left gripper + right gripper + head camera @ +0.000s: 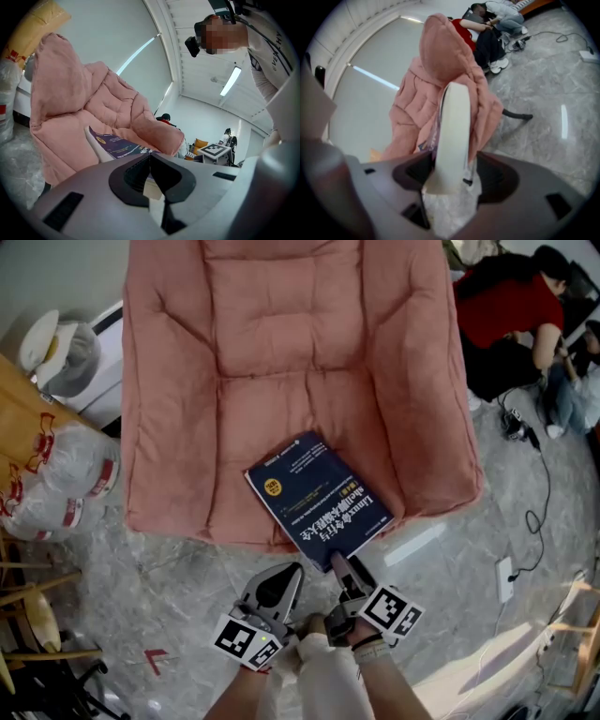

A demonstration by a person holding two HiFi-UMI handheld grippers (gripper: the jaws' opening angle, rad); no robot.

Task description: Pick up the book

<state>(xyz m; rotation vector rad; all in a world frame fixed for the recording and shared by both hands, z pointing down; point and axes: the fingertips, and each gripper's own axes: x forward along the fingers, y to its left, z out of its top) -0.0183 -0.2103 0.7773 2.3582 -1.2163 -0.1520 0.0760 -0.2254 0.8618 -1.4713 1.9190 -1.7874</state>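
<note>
Two claws sit low at the front of a pink padded lounge chair [281,352]. The right claw [345,570] is pinching the near corner of the paperback book [317,491]. In its own view the cream page block stands between the two pads, with one pad against each cover. The left claw [279,589], just beside the right one, has its pads pressed together on nothing, and the book lies just ahead of its tips. The dark-blue book lies flat on the seat's front edge, straight ahead of both claws, with its near corner jutting past the cushion.

From its thickness, the book is probably fairly heavy and stiff through the block. The glossy soft cover may slide, though, and a hold on one corner could let the far end droop or the pages fan. A grip deeper in along the near edge, or with the left claw added on the adjoining edge, looks safer.

Whether the right pads clamp firmly or merely touch is hard to judge. The book's underside is hidden, and the cover print is too small to read.
</note>
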